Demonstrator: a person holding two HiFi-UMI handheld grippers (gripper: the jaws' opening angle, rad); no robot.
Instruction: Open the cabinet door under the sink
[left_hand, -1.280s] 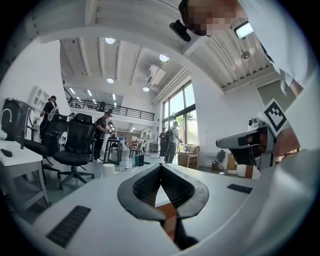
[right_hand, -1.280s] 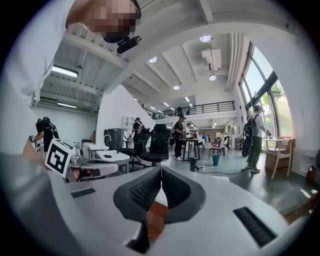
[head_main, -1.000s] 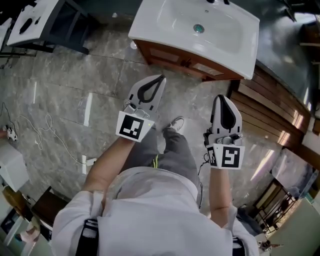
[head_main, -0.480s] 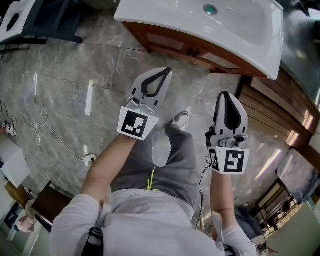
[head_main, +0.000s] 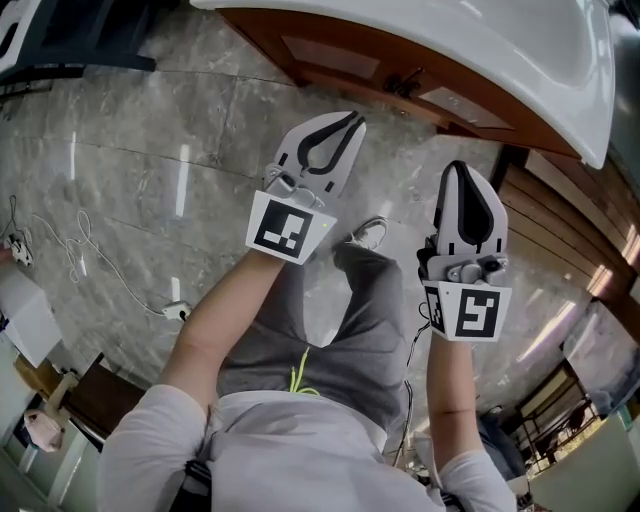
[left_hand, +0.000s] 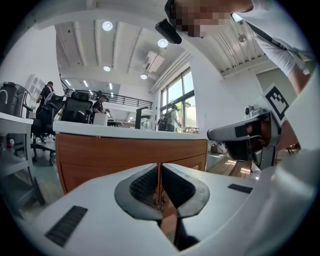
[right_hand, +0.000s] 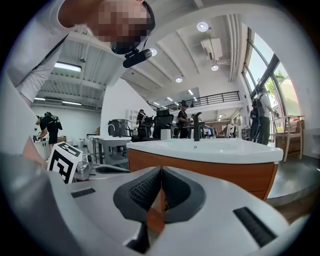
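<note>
The white sink (head_main: 560, 50) tops a brown wooden cabinet (head_main: 340, 55) at the top of the head view. Its door handles (head_main: 405, 84) show as small dark knobs on the front. My left gripper (head_main: 352, 120) is shut and empty, a short way in front of the cabinet. My right gripper (head_main: 457, 168) is shut and empty too, below the cabinet's right part. In the left gripper view the cabinet front (left_hand: 125, 155) fills the middle behind the closed jaws of my left gripper (left_hand: 159, 165). The right gripper view has the sink (right_hand: 210, 147) above the cabinet (right_hand: 215, 172), beyond my right gripper (right_hand: 161, 170).
Grey marble floor (head_main: 130, 130) lies in front of the cabinet, with a white cable (head_main: 80, 260) at the left. Wooden slats (head_main: 560, 250) run along the right. The person's legs and a shoe (head_main: 370, 235) are below the grippers. People stand far behind (left_hand: 47, 92).
The cabinet and sink have slid up and closer in the head view as the person moved forward. Both grippers rose toward the cabinet front and stayed shut.
</note>
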